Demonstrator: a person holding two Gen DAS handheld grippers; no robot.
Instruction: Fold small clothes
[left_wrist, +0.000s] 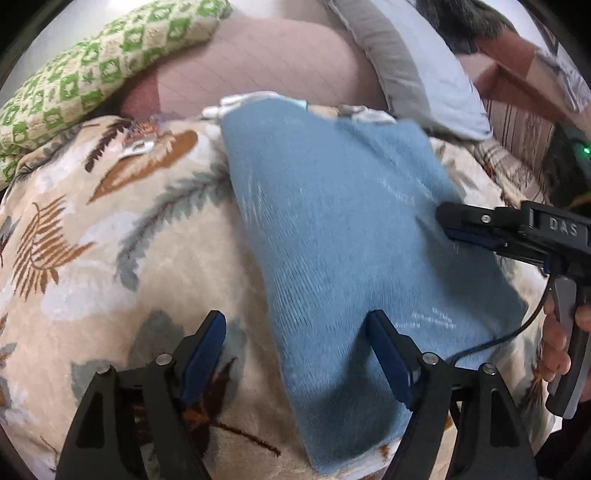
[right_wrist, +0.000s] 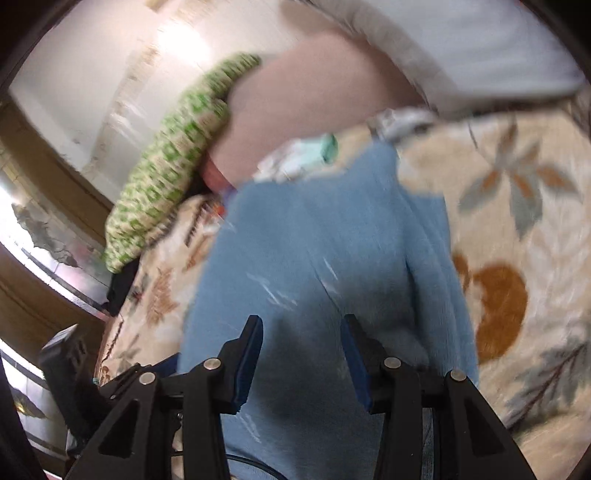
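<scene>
A small blue knit garment (left_wrist: 332, 229) lies folded flat on a beige floral blanket (left_wrist: 122, 229). My left gripper (left_wrist: 297, 325) is open just above its near left edge, one finger over the blanket and one over the cloth. In the left wrist view my right gripper (left_wrist: 448, 225) comes in from the right, its fingertips low on the garment's right side. In the right wrist view the right gripper (right_wrist: 303, 328) is open, empty, and hovers over the blue garment (right_wrist: 325, 236). That view is blurred.
A green checked cushion (left_wrist: 92, 70) lies at the back left, a pinkish pillow (left_wrist: 266, 62) behind the garment, a grey pillow (left_wrist: 417, 62) at the back right. Small white and teal clothes (right_wrist: 303, 155) lie at the garment's far edge. A wall and window frame (right_wrist: 55, 206) stand left.
</scene>
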